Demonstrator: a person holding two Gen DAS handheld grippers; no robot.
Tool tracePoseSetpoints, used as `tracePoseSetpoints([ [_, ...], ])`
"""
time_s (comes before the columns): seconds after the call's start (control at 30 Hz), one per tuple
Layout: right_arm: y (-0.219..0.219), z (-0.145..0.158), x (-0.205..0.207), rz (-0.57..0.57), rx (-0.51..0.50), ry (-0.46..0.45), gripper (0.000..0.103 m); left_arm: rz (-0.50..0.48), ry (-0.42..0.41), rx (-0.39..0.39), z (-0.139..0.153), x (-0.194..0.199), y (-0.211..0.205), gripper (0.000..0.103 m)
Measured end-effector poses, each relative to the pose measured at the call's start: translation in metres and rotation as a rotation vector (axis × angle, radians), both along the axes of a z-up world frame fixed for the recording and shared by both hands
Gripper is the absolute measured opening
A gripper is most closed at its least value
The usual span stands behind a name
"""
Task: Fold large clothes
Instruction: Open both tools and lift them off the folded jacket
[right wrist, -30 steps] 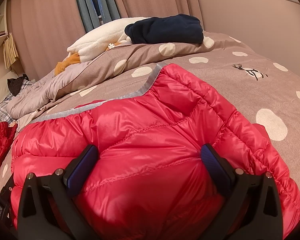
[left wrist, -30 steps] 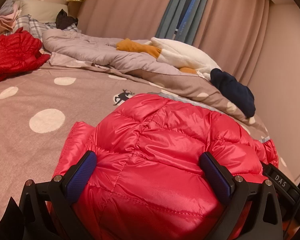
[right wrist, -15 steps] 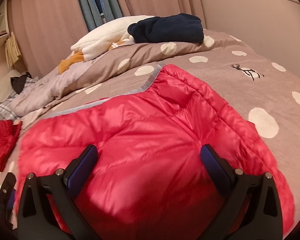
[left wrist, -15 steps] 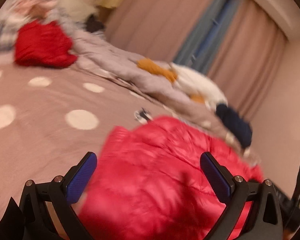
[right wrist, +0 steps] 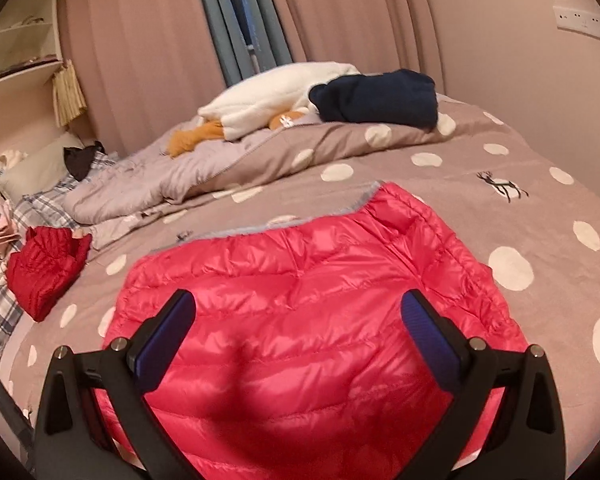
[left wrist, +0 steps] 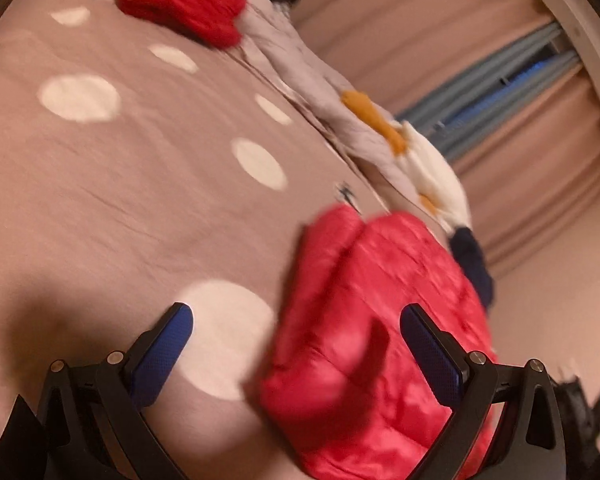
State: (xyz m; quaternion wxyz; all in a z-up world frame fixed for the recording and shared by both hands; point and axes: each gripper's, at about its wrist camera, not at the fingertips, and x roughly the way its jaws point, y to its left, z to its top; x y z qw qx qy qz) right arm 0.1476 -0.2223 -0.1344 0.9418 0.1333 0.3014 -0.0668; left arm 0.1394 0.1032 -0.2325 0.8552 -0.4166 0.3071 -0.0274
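A bright pink-red puffer jacket [right wrist: 308,312] lies folded into a compact block on the dotted brown bedspread [right wrist: 540,208]. In the blurred, tilted left wrist view the same jacket [left wrist: 380,320] sits low and right of centre. My left gripper [left wrist: 296,328] is open and hangs above the bedspread [left wrist: 120,200] at the jacket's left edge, holding nothing. My right gripper [right wrist: 298,320] is open too, raised over the near part of the jacket, with nothing between its blue pads [right wrist: 428,336].
A darker red puffer garment [right wrist: 44,272] lies at the bed's left side. At the back sit a rumpled grey duvet [right wrist: 140,184], a white fleece [right wrist: 268,96], an orange garment [right wrist: 192,138] and a folded navy garment [right wrist: 380,98]. Curtains and wall stand behind.
Both grippers have lifted away from the jacket. The left one swung left and tilted, so bare bedspread now fills its view. The right one rose and drew back.
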Motion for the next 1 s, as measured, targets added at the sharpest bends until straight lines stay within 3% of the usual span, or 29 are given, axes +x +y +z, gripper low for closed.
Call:
tracePoseSetpoints([
  [0.1,-0.007,-0.004,0.002,-0.036,0.007,0.02,0.103,-0.079,-0.003,-0.033,0.0,0.007,-0.013,0.102],
  [0.2,-0.013,-0.006,0.001,-0.062,0.016,0.021,0.103,-0.187,-0.033,-0.161,-0.002,0.014,-0.022,0.102],
  [0.33,-0.022,-0.011,0.003,-0.082,0.026,0.046,0.103,-0.19,-0.019,-0.168,-0.001,0.016,-0.028,0.102],
  [0.43,-0.026,-0.015,0.004,-0.093,0.037,0.06,0.103,-0.222,-0.007,-0.226,-0.003,0.014,-0.029,0.102],
  [0.5,-0.029,-0.018,0.006,-0.101,0.042,0.074,0.103,-0.157,0.023,-0.191,-0.006,0.009,-0.026,0.101],
  [0.6,-0.035,-0.023,0.007,-0.112,0.053,0.098,0.103,-0.043,-0.021,-0.182,-0.006,-0.006,-0.021,0.1],
  [0.7,-0.043,-0.025,0.005,-0.132,0.056,0.107,0.103,0.032,0.036,-0.126,-0.004,-0.015,-0.02,0.1],
  [0.8,-0.053,-0.027,0.002,-0.17,0.07,0.116,0.103,0.125,-0.04,-0.106,-0.003,-0.038,-0.022,0.1],
  [0.83,-0.056,-0.028,0.001,-0.173,0.082,0.117,0.103,0.1,-0.038,-0.108,-0.003,-0.037,-0.026,0.1],
  [0.93,-0.059,-0.03,0.0,-0.167,0.107,0.116,0.103,-0.105,-0.012,-0.151,-0.004,-0.018,-0.046,0.1],
  [1.0,-0.058,-0.031,0.001,-0.166,0.113,0.119,0.103,-0.156,-0.038,-0.187,-0.005,-0.012,-0.057,0.101],
])
